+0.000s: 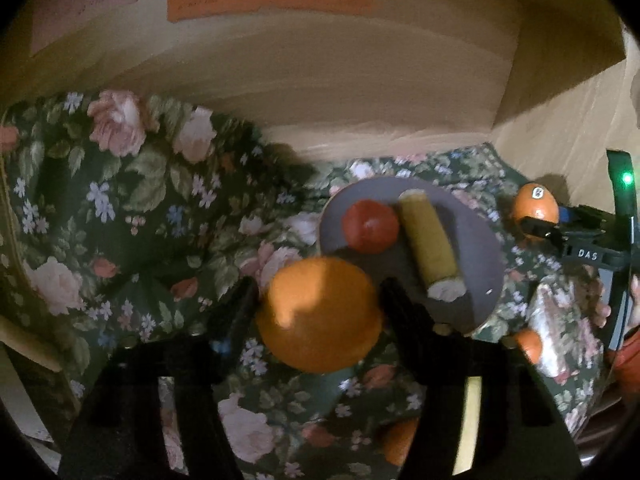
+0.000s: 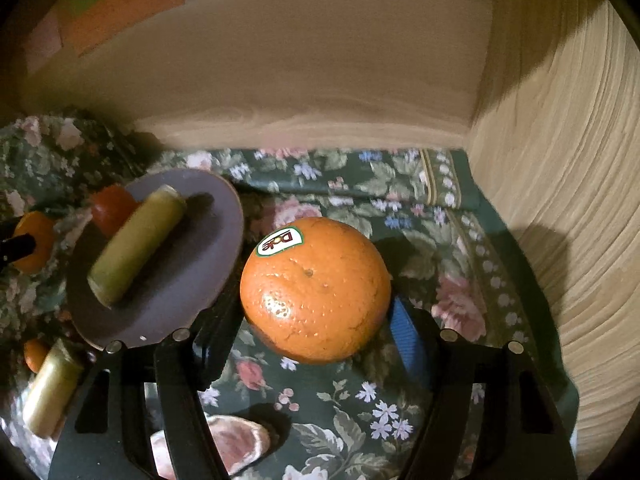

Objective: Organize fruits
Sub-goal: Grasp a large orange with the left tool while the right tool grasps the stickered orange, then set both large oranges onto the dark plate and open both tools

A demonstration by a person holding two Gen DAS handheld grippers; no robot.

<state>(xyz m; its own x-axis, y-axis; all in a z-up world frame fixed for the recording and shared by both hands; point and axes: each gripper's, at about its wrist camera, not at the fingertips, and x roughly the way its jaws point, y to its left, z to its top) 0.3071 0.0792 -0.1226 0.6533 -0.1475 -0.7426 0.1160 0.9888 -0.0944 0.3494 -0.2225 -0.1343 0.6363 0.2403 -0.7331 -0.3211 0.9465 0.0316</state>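
Both tongs clamp oranges: left tongs (image 1: 318, 304) on a plain orange (image 1: 319, 314), right tongs (image 2: 316, 312) on a stickered orange (image 2: 316, 290), near the plate (image 2: 188, 280).

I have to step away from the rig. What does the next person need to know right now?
Left gripper: shut on an orange, held above the cloth.
Right gripper: shut on the Dole orange.
Plate: holds a tomato and a yellow-green stick.
Loose: another stick and small oranges on the cloth.
Left: place both held oranges, then gather the loose pieces.
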